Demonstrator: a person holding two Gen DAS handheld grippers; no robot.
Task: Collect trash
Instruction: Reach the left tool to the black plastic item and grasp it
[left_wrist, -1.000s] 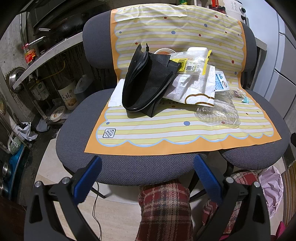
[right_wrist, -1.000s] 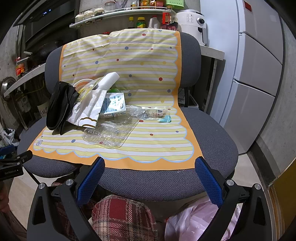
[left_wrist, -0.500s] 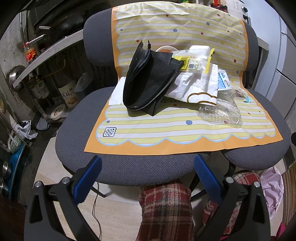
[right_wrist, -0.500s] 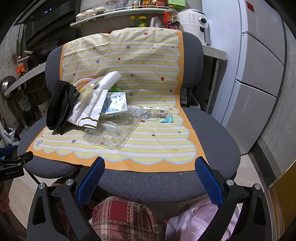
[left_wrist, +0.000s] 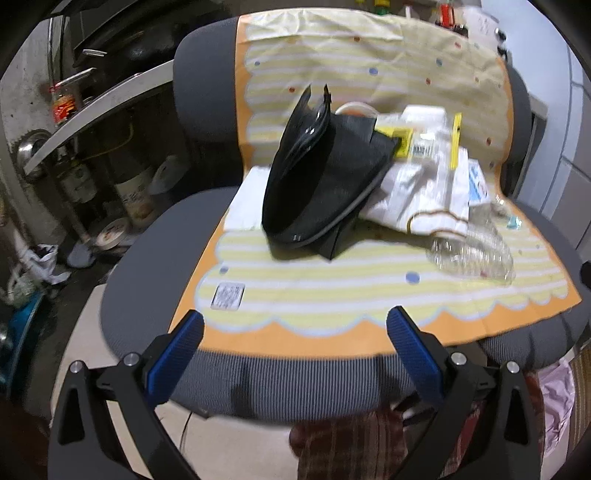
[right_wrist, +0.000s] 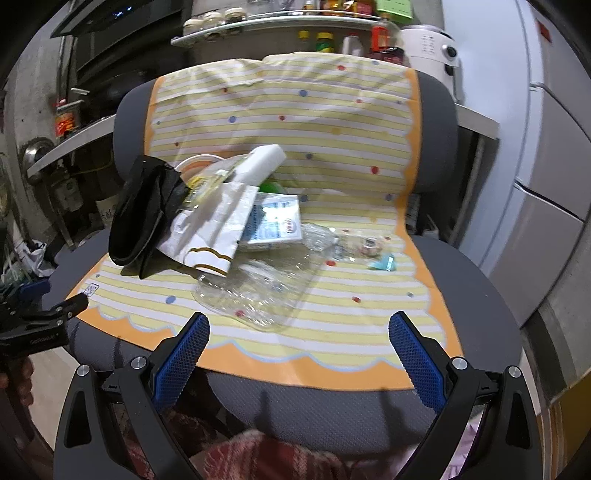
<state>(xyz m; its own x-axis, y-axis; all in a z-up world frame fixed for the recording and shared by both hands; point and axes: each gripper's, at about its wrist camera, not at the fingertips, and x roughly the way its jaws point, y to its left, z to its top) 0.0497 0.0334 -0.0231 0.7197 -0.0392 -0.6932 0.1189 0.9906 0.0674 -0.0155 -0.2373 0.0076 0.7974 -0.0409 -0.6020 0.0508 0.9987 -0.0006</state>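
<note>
Trash beyond spread tongs

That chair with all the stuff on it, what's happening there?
A person is about to tidy up trash piled on the gray chair, which is covered by a striped yellow mat. They hold a pair of tongs in each hand. The left tongs and the right tongs are both open and empty, near the seat's front edge. Nothing is picked up yet: the black bag, the white paper bag, the small carton and the crushed clear bottle all lie on the mat.
</note>
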